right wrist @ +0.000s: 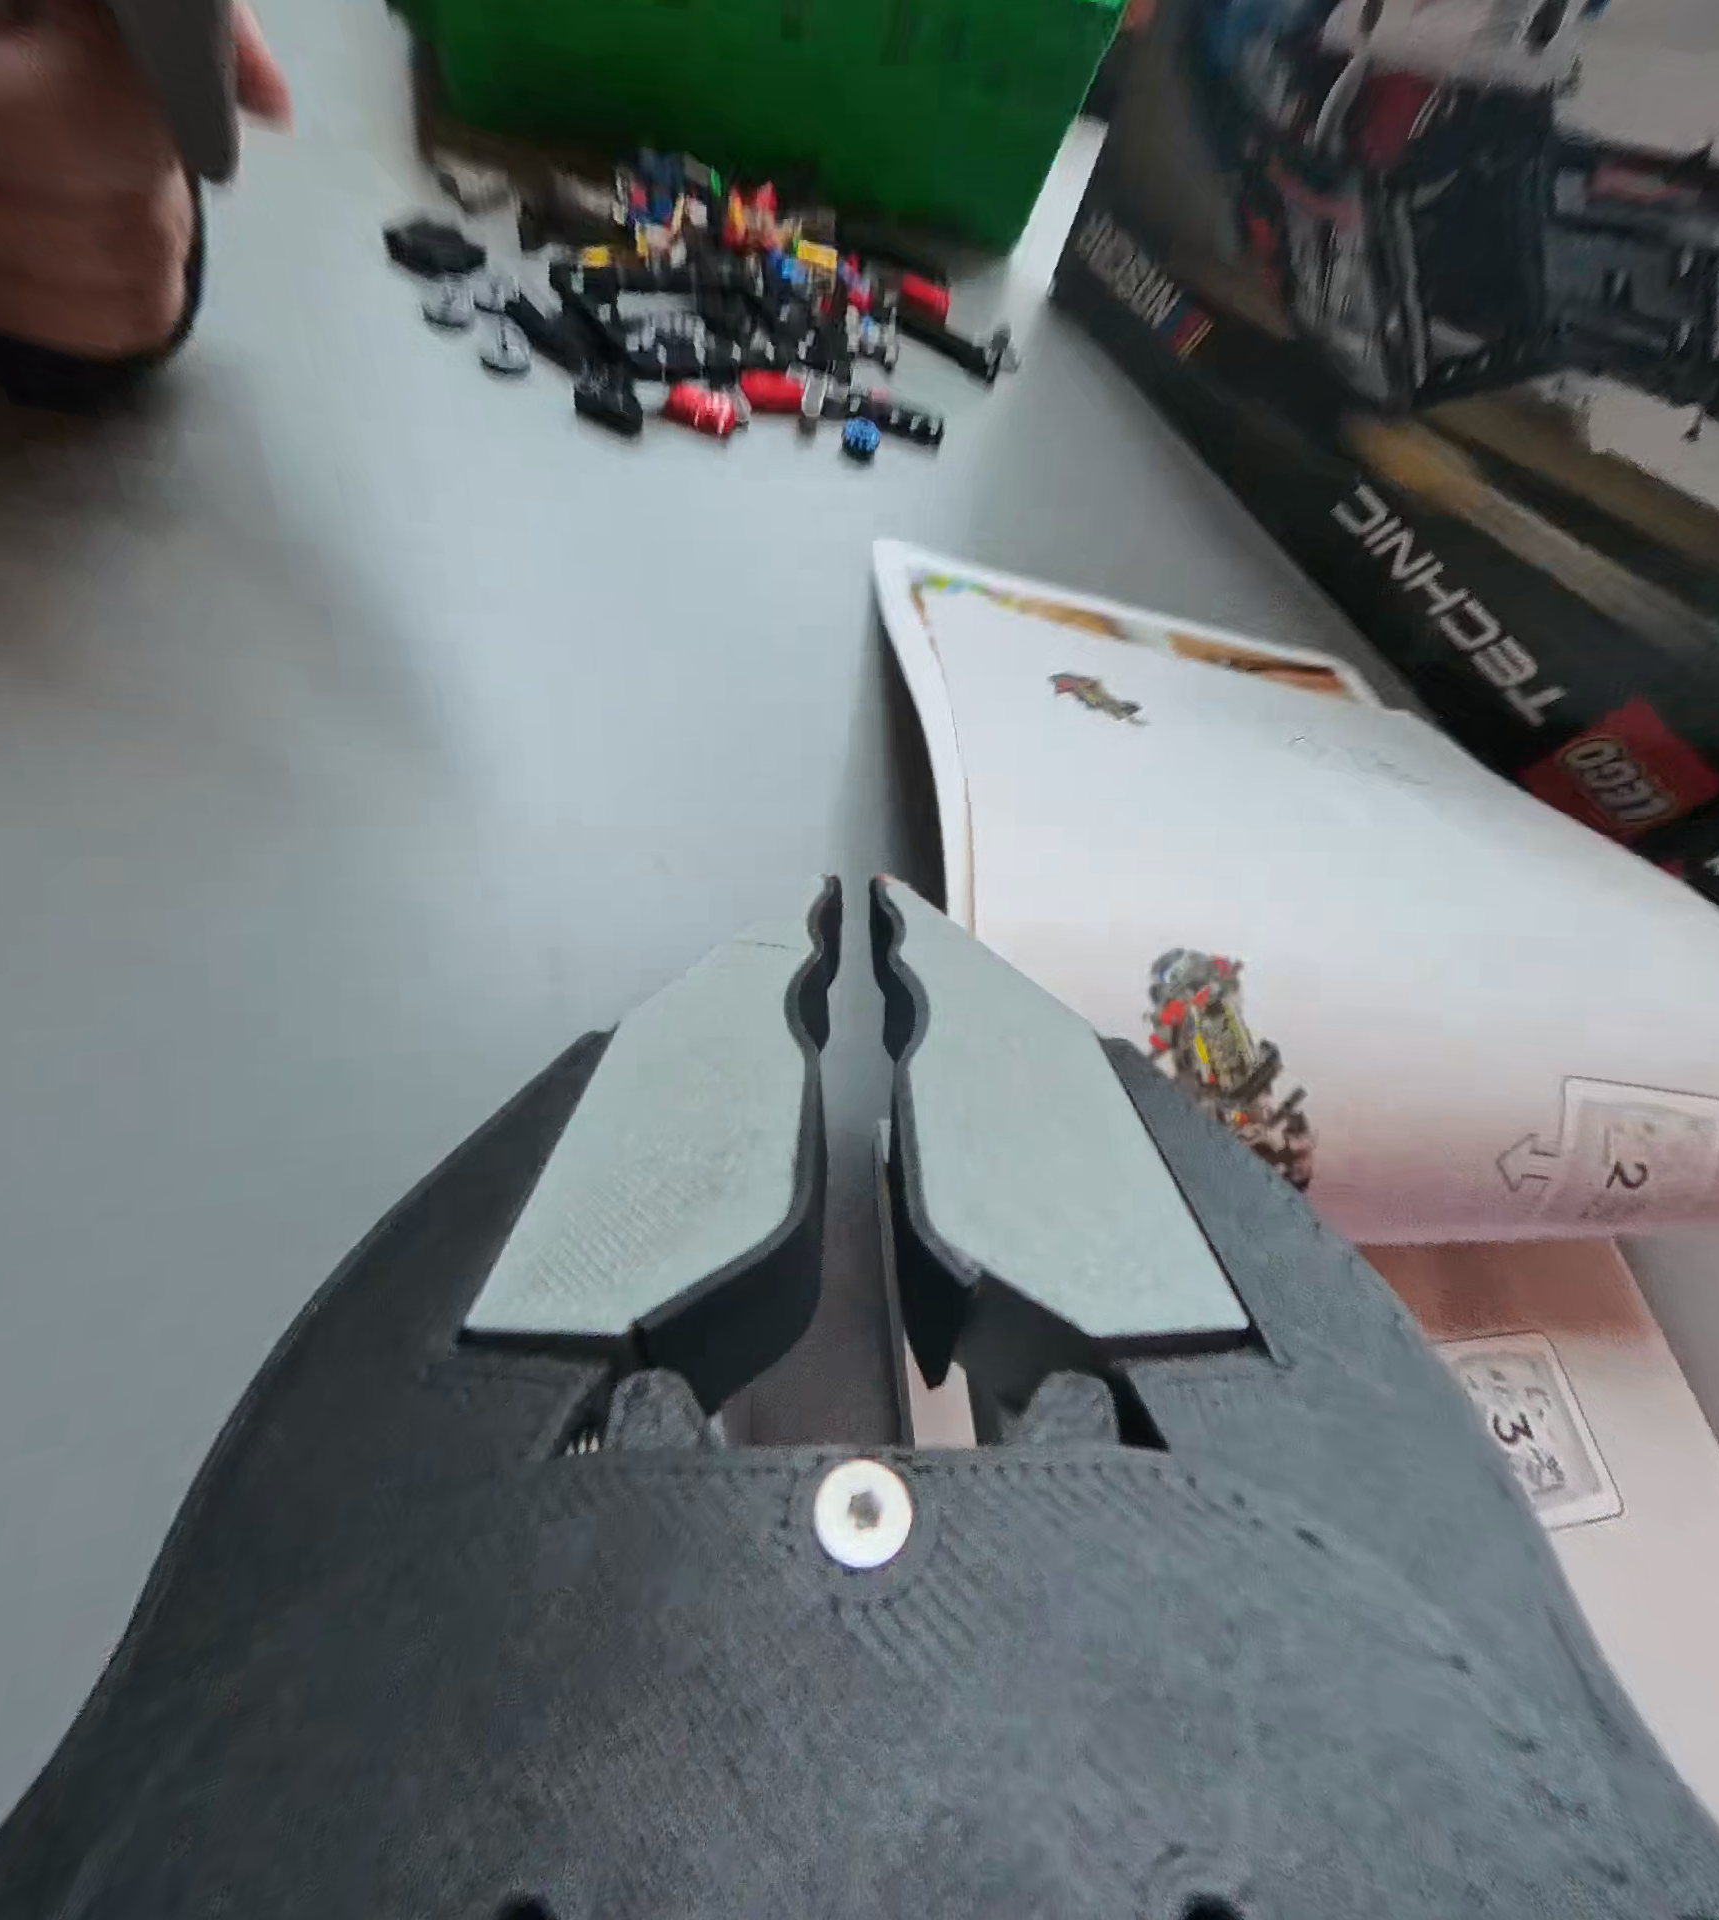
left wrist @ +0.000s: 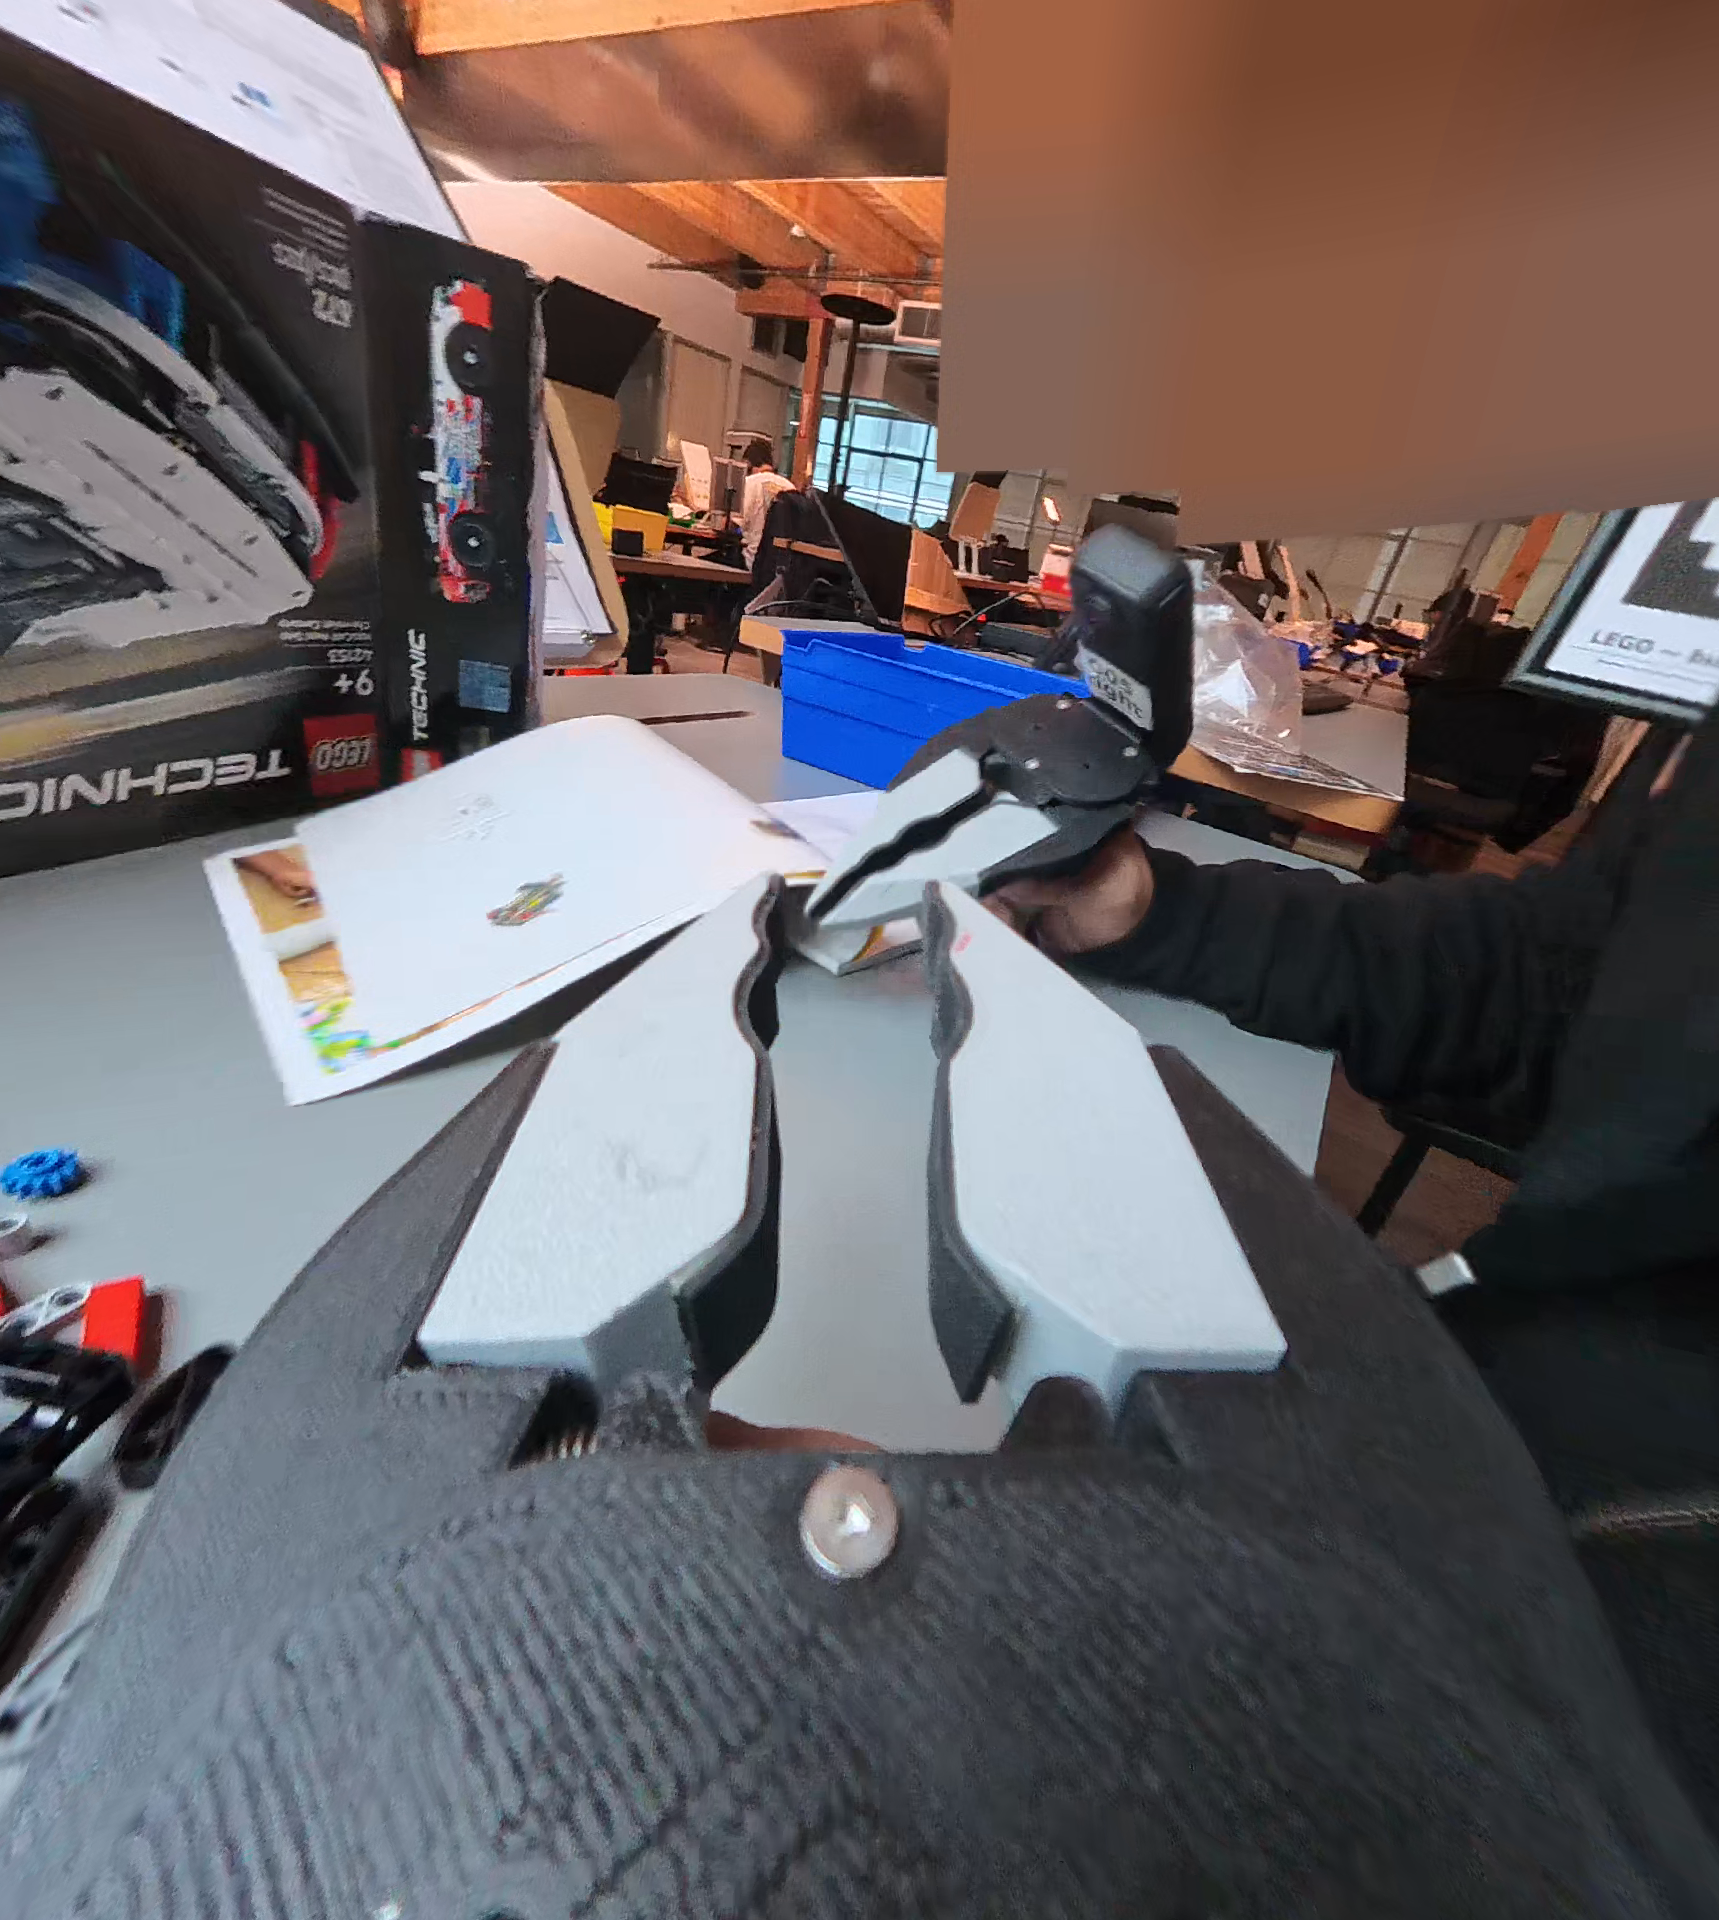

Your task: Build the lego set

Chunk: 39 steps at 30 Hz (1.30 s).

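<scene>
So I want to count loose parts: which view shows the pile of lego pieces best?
The right wrist view: the whole pile of lego pieces lies on the grey table, though blurred. The left wrist view catches only its edge, cut off at the frame's left.

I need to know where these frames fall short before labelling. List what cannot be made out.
- Right hand-held gripper: the right wrist view leaves unclear whether its nearly closed tips pinch a page of the instruction booklet.
- Pile of lego pieces: motion blur hides single shapes in the right wrist view; the left wrist view's edge cuts it off.
- Green bin: cropped by the top edge.
- Left hand-held gripper: open, holding nothing.
</scene>
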{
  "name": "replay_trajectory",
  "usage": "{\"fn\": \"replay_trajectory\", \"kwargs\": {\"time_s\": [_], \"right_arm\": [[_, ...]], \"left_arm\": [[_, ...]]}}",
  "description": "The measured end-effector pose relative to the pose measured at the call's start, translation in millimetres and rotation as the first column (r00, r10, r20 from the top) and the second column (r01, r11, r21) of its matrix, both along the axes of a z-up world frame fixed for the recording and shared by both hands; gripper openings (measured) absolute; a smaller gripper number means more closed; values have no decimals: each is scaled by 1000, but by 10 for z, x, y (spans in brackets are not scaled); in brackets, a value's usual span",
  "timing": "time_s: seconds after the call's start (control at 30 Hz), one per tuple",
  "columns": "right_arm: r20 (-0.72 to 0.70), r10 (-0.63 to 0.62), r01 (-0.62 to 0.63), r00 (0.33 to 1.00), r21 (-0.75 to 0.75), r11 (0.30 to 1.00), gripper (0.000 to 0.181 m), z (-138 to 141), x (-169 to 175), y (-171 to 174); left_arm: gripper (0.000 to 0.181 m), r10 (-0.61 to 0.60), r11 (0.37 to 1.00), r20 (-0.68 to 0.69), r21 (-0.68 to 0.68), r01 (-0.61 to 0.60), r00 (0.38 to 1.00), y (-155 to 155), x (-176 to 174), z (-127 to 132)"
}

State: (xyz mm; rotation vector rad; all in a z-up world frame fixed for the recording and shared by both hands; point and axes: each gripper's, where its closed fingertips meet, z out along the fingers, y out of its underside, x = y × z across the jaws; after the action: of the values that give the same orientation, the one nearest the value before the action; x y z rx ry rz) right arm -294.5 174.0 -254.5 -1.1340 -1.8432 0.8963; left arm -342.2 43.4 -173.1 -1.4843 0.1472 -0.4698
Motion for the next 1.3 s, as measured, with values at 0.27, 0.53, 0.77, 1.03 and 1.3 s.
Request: {"fn": "replay_trajectory", "kwargs": {"time_s": [0.27,0.53,0.77,1.03,1.3], "right_arm": [[-135,-36,19,990,-125,992,11,306,92,27],[-131,41,-66,991,-193,979,26,315,111,-362],[-84,101,-114,991,-168,979,39,204,63,-579],[-95,2,-21,995,-204,979,48,265,73,-339],[85,-355,365,931,-173,915,58,298,954,578]], "left_arm": [[20,112,994,-18,-11,-112,994,-205,-86,-16],[20,132,985,-152,-92,-147,979,-133,15,-165],[25,103,973,-135,-193,-128,986,72,-36,-287],[24,73,975,-115,-200,-95,991,150,-30,-289],[36,-136,944,-91,-314,101,986,603,299,-216]]}}
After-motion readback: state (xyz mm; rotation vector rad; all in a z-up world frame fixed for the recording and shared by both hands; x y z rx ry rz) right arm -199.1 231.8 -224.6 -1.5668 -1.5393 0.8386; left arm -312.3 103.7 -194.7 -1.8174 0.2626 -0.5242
